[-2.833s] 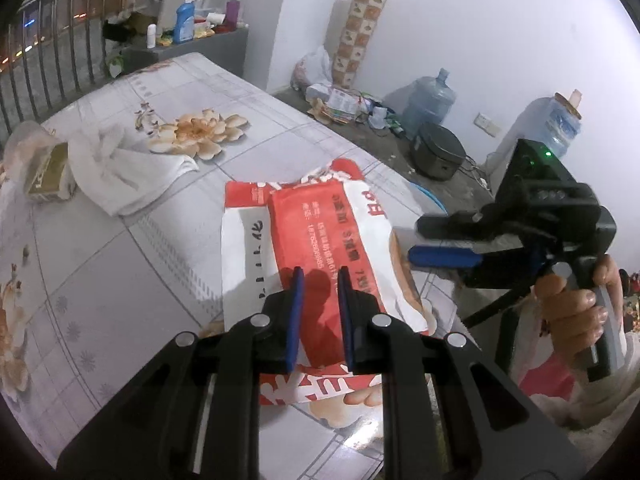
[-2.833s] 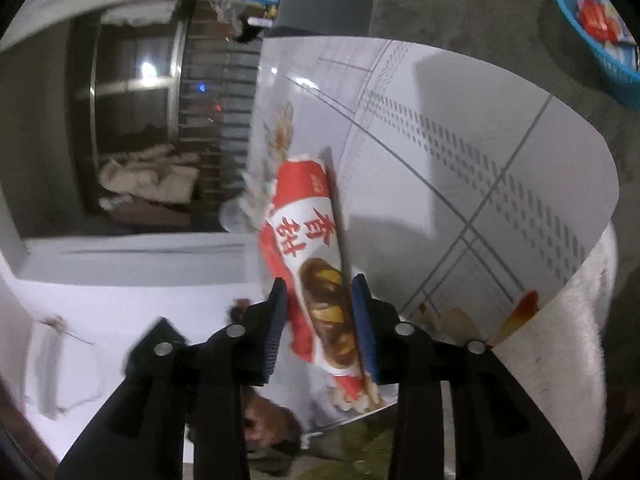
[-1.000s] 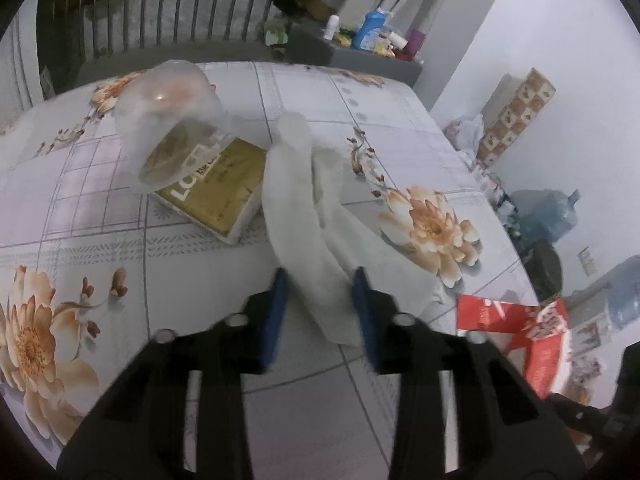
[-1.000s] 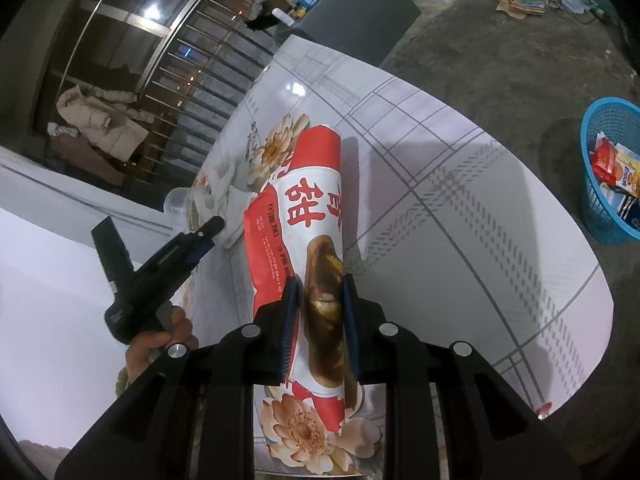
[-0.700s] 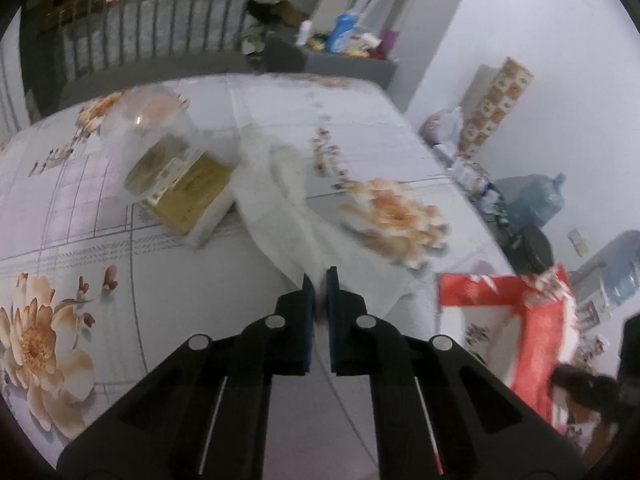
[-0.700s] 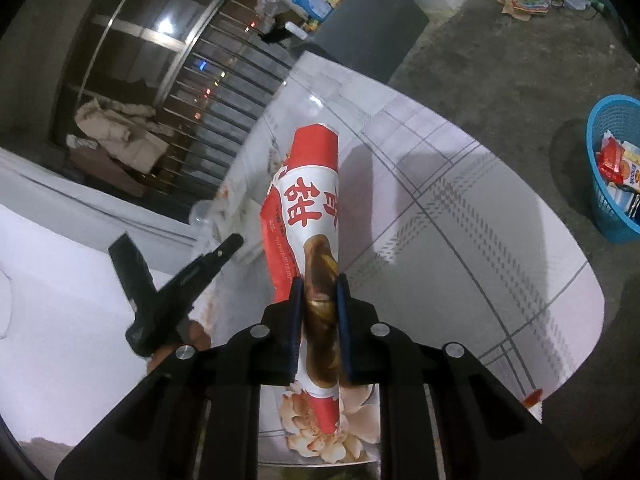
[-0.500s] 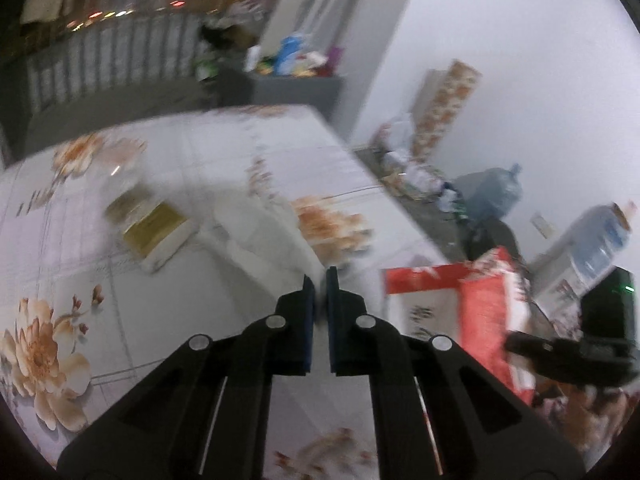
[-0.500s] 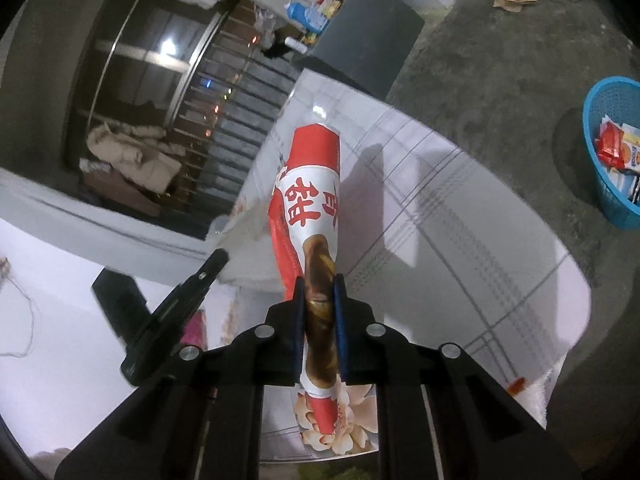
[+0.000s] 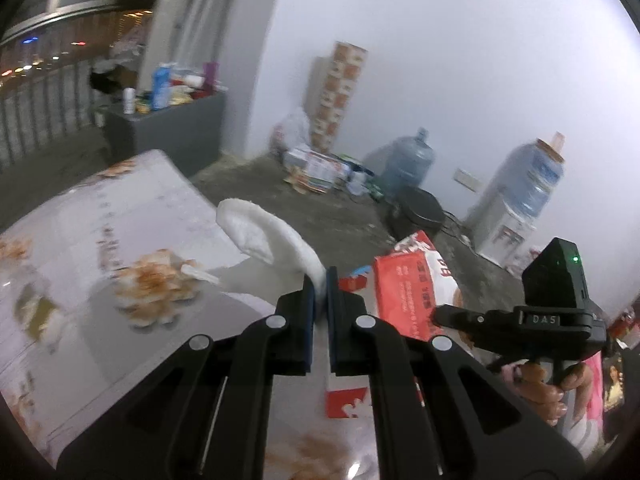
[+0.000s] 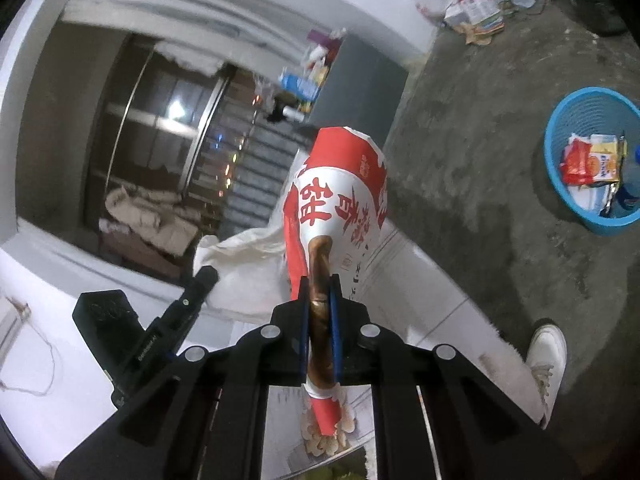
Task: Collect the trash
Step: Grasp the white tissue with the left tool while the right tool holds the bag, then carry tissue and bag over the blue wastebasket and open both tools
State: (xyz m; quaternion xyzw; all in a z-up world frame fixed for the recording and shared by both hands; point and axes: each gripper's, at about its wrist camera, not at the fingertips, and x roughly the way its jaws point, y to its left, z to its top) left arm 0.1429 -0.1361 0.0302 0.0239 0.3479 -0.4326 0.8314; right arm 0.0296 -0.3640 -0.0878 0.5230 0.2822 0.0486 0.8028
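Note:
My left gripper [image 9: 319, 280] is shut on a white tissue [image 9: 267, 236] and holds it lifted above the flowered table [image 9: 100, 240]. My right gripper [image 10: 320, 284] is shut on a red and white snack bag [image 10: 338, 196] and holds it up in the air. The bag also shows in the left wrist view [image 9: 412, 284], next to the right gripper's body [image 9: 552, 312]. The tissue shows in the right wrist view [image 10: 244, 248], with the left gripper's body [image 10: 160, 332] below it.
A blue waste basket [image 10: 596, 160] with wrappers in it stands on the concrete floor at the right. My white shoe [image 10: 548, 356] is by the table edge. Water jugs [image 9: 412, 160], a black cooker [image 9: 420, 208] and a grey cabinet [image 9: 168, 128] stand along the walls.
My left gripper shut on the tissue and lifted it off the table, swinging right. My right gripper closed tighter on the bag and raised it clear of the table.

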